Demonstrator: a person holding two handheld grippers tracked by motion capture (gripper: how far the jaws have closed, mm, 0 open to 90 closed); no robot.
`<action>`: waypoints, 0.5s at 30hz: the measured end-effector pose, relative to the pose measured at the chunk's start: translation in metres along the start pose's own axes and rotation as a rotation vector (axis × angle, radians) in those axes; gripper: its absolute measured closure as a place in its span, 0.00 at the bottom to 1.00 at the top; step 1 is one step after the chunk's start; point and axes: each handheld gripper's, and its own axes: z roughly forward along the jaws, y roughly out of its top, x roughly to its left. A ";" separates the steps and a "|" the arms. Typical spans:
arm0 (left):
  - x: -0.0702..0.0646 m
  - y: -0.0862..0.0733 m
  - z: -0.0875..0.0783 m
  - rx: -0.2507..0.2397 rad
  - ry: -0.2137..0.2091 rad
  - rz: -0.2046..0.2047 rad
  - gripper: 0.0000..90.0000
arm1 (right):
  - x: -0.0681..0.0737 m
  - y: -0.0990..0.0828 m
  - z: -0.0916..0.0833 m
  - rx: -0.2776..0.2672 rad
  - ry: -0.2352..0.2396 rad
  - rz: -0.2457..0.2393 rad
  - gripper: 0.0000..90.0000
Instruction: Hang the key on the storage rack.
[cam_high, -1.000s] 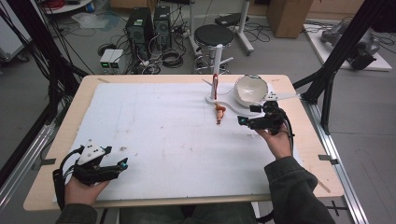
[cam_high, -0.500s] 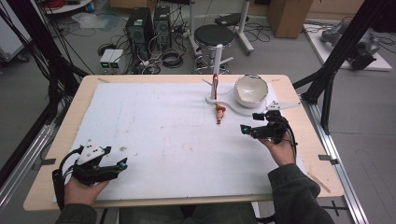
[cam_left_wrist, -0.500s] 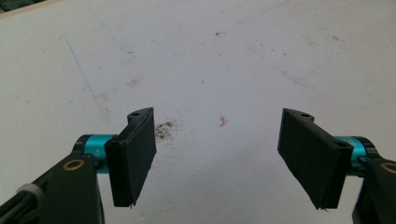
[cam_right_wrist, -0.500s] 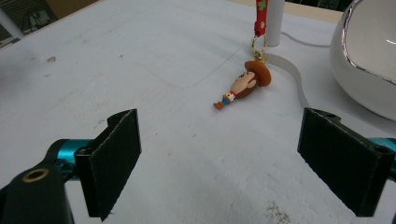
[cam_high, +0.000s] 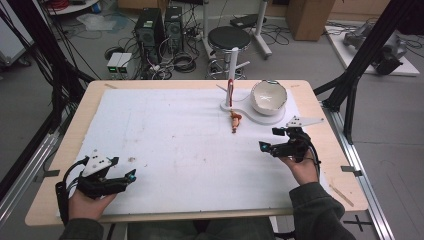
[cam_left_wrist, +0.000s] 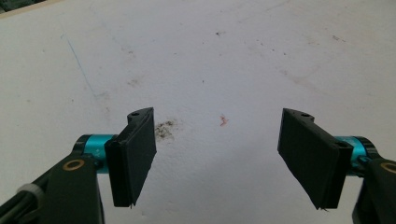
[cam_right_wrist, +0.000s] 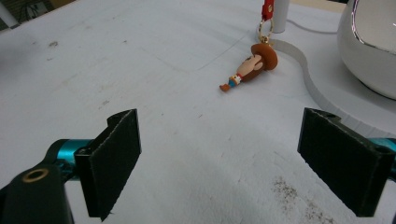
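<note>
The right gripper (cam_high: 268, 142) hovers near the table's right edge with its 2 black jaws spread wide and empty, aimed at the small cowboy-figure keychain with a brown hat (cam_right_wrist: 250, 66). That keychain lies flat on the white table cover (cam_high: 165, 130), its gold ring beside the white post stand (cam_high: 231, 75) and near the glossy white ceramic bowl (cam_high: 268, 96). The left gripper (cam_high: 126, 179) rests at the near left corner, jaws also wide apart and holding nothing.
</note>
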 end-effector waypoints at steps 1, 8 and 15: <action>0.000 0.000 0.000 0.002 -0.001 0.002 0.31 | 0.001 -0.001 0.000 0.000 0.001 0.005 0.14; 0.000 0.000 -0.002 0.001 0.001 0.005 0.31 | 0.004 -0.010 -0.003 0.005 0.004 0.000 0.14; 0.000 -0.001 -0.002 -0.001 0.002 0.002 0.31 | 0.008 -0.017 -0.009 0.002 0.005 -0.002 0.14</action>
